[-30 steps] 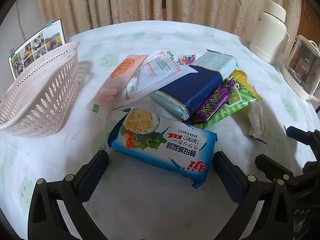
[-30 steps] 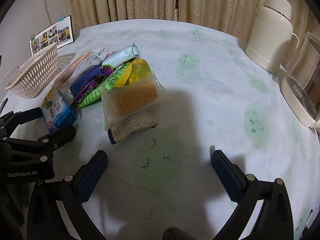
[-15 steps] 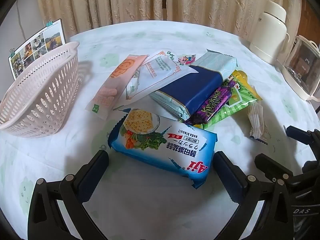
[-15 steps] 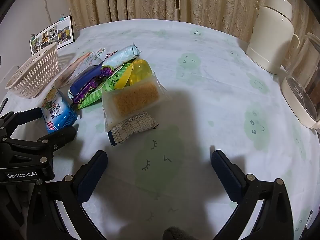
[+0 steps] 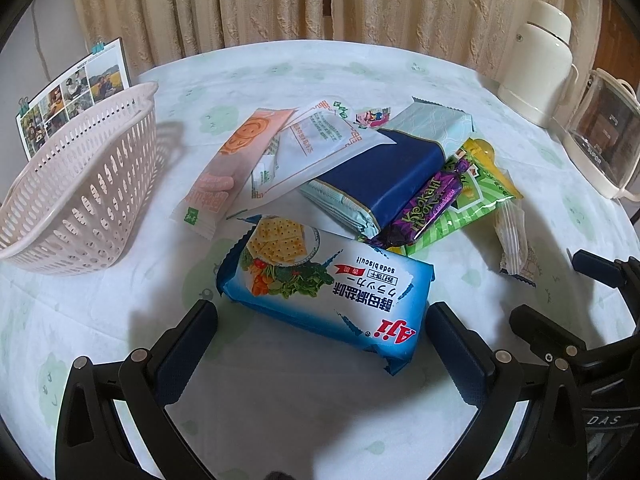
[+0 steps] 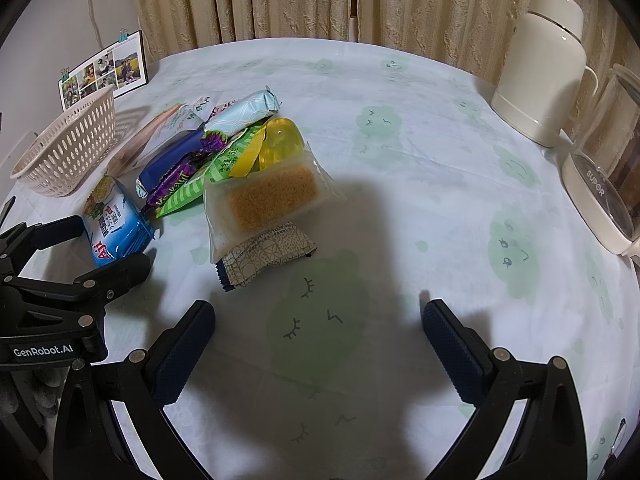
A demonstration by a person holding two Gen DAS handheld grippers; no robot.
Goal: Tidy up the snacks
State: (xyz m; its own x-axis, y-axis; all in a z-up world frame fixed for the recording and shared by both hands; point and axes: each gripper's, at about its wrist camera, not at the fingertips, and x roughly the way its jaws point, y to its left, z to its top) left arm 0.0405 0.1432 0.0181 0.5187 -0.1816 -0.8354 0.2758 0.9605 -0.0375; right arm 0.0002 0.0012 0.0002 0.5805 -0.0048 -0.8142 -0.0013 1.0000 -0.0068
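The left gripper (image 5: pixel 318 332) is held wide apart over the table (image 5: pixel 280 408), its two fingers set on either side of the near end of a blue soda-biscuit pack (image 5: pixel 326 286) without touching it; nothing is gripped. The pack lies flat on the cloth at the front of a loose heap of snacks. Just behind it a navy-wrapped pack (image 5: pixel 384 184) is seen, partly covered by a white sachet (image 5: pixel 316 148), with an orange-and-pink packet (image 5: pixel 228 164) at the left of the heap. To the right of the navy pack a purple bar (image 5: pixel 430 204) rests on a green packet (image 5: pixel 476 204). A perforated pink basket (image 5: pixel 72 184) stands well to the left of the heap, apart from it. The right gripper (image 6: pixel 316 344) is likewise spread wide and empty, above bare cloth. Ahead of it and to its left a clear-wrapped cake (image 6: pixel 268 196) is seen lying partly on a small patterned packet (image 6: pixel 264 256). A cream thermos (image 6: pixel 540 64) stands at the far right of the table.
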